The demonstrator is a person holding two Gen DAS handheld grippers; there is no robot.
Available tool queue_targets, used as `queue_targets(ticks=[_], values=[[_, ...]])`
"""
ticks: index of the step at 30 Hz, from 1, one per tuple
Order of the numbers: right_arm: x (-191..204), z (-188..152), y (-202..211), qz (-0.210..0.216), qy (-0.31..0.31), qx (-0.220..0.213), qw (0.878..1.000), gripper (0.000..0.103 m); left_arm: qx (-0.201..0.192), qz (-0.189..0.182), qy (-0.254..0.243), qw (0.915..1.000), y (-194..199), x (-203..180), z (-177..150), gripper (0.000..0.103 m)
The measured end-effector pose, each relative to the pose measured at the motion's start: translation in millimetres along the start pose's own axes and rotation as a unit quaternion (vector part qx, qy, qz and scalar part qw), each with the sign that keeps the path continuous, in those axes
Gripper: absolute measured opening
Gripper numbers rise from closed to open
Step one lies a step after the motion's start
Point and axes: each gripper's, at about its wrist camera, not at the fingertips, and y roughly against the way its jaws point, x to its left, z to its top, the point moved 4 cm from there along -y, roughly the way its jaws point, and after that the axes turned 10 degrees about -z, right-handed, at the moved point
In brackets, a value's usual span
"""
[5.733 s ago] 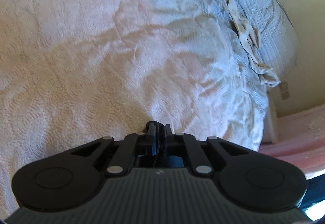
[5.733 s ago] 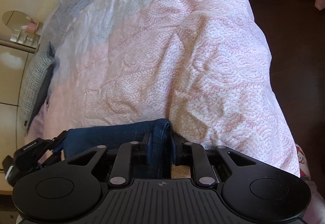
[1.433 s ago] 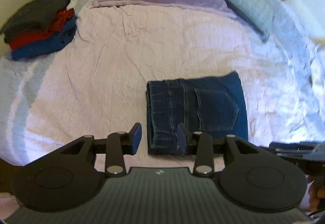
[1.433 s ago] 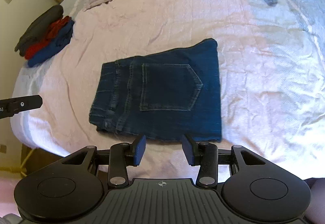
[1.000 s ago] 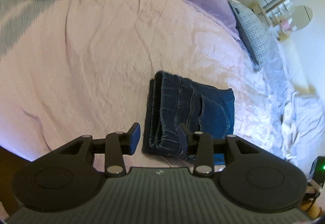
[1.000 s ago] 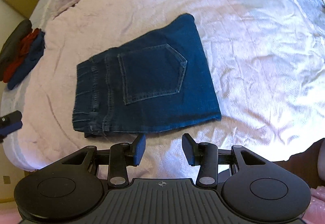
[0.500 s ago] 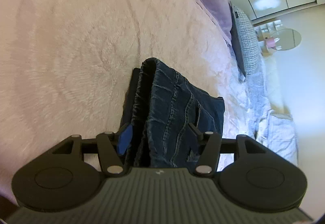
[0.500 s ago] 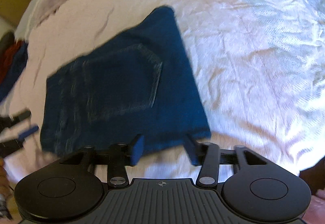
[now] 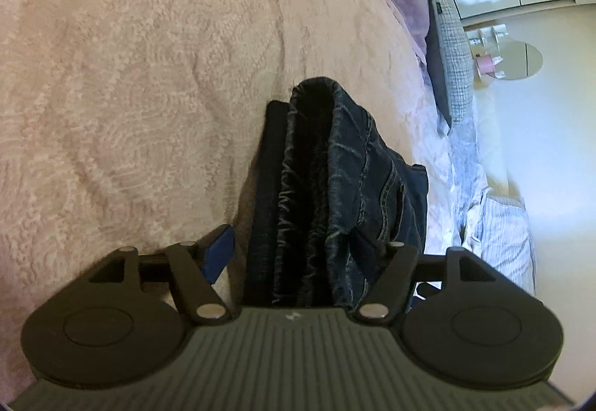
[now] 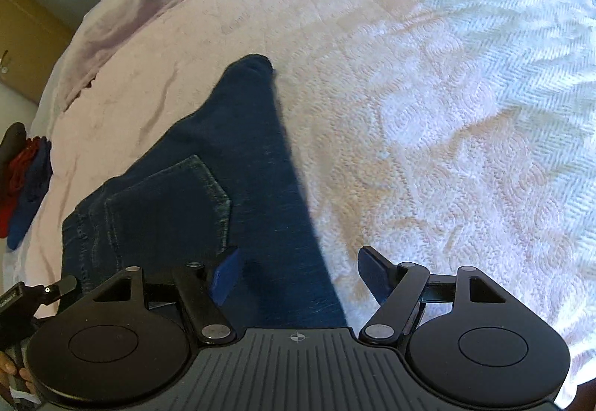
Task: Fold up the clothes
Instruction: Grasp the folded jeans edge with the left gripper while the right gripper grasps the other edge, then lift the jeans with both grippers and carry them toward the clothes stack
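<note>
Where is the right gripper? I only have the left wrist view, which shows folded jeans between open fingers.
Observer: The right gripper is open at the near edge of the jeans. One of its fingers is over denim, the other over the bedspread.
Operator: Is anything else on the bed?
Observer: Yes, a stack of folded clothes, red and blue, lies at the left edge of the right wrist view, apart from the jeans.

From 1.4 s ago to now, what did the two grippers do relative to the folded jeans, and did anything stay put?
Both grippers closed in on the folded jeans. The left gripper now straddles the stacked waistband edge, jaws open; the right gripper straddles the opposite edge, also open. Neither has clamped yet. The jeans remain folded on the pink bedspread, and the clothes pile is unmoved.
</note>
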Motion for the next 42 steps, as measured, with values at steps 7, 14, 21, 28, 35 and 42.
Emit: queue_targets(ticks=[7, 14, 21, 28, 35, 42], values=[[-14, 14, -18, 0.027, 0.002, -0.002, 1.0, 0.072, 0.02, -0.009, -0.01, 0.9997, -17, -5, 3, 0.059], [-34, 32, -40, 0.124, -0.013, 0.007, 0.992, 0.072, 0.025, -0.016, -0.006, 0.9995, -20, -4, 7, 0.05], [-40, 45, -55, 0.206, -0.003, 0.043, 0.978, 0.072, 0.022, -0.009, -0.001, 0.9997, -20, -5, 9, 0.048], [-28, 43, -67, 0.256, 0.027, 0.08, 0.963, 0.062, 0.022, -0.005, 0.003, 0.9997, -21, -6, 9, 0.047], [-19, 46, -82, 0.249, 0.002, 0.081, 0.965, 0.032, 0.013, -0.013, 0.007, 0.9998, -25, -7, 11, 0.031], [-6, 38, -32, 0.258, 0.012, 0.039, 0.965, 0.017, -0.004, -0.023, -0.009, 0.9997, -3, -39, 6, 0.022]])
